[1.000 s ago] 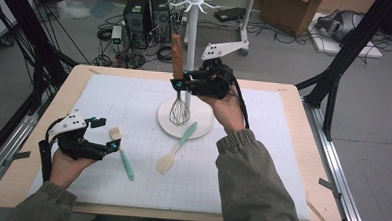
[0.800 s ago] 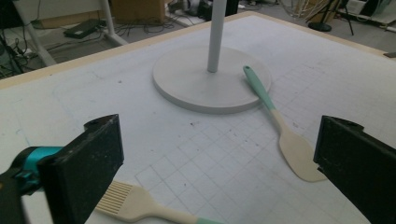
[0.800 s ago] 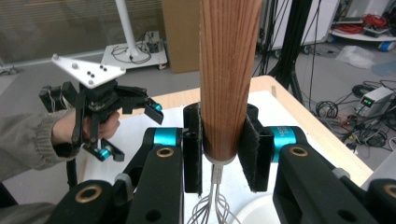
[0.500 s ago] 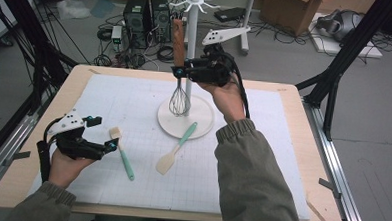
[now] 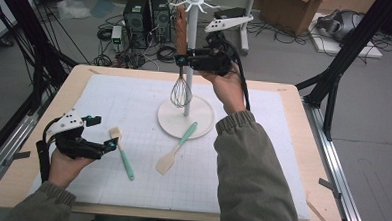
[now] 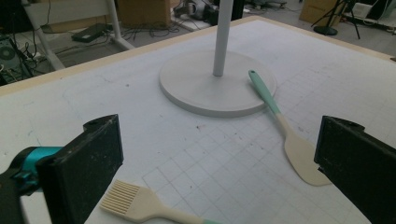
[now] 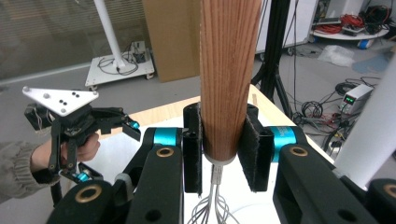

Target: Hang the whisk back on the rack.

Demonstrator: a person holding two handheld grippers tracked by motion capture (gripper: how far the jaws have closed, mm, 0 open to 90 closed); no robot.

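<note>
Resting low over the table [image 5: 292, 145] at the left, the left gripper [image 5: 103, 136] is held released beside a brush [image 5: 121, 152]. Farther right, a whisk [image 5: 182, 65] is grasped by the right gripper [image 5: 182, 57], lifted beside the stand [image 5: 186, 117].

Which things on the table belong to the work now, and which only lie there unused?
In the work:
- whisk, wooden handle clamped in the right tool
- white stand with hooks on top, beside the whisk

Lying unused:
- spatula, handle end resting on the stand's base
- pastry brush, near the open left tool
</note>
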